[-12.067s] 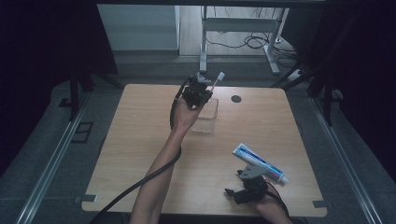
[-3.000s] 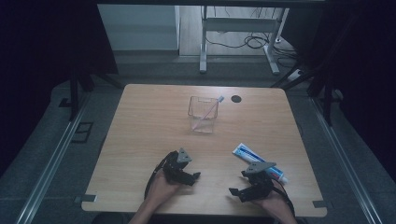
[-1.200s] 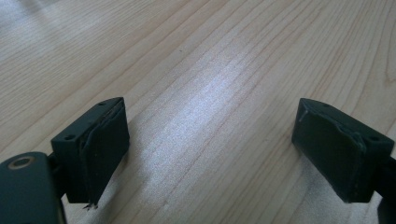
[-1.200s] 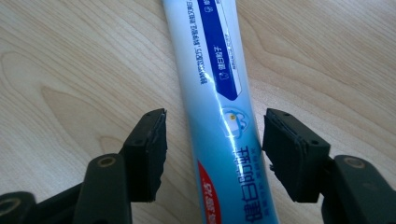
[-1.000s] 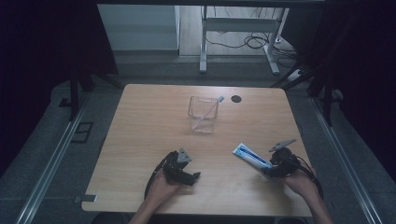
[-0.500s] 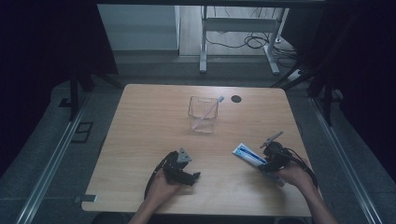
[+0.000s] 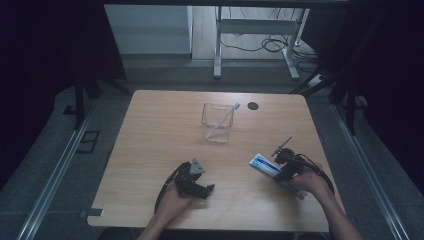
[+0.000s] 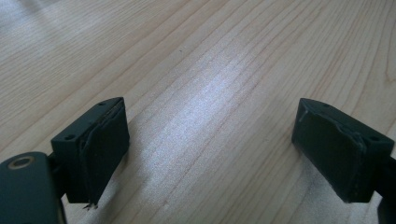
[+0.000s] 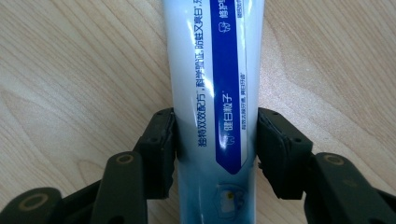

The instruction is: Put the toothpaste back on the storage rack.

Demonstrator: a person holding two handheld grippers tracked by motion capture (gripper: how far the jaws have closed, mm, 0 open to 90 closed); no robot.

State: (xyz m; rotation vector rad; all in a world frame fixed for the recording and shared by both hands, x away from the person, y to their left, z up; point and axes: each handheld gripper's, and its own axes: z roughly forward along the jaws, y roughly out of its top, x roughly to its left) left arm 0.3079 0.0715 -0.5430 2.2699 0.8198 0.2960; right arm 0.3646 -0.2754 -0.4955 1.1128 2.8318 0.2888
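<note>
My right gripper point(image 9: 215, 140) is clamped on the toothpaste tube point(image 9: 212, 84), one jaw on each side, tube flat on the table point(image 9: 70, 70). Left gripper point(image 8: 212, 149) rests spread wide over bare wood.

toothpaste tube point(image 9: 212, 93) cut off at edges

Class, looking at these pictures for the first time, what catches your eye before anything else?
The white and blue toothpaste tube, lying near the table's right front edge, is clamped on both sides by the right gripper. Farther back, mid-table, a clear cup holds a leaning toothbrush. The left gripper rests open on bare wood.
</note>
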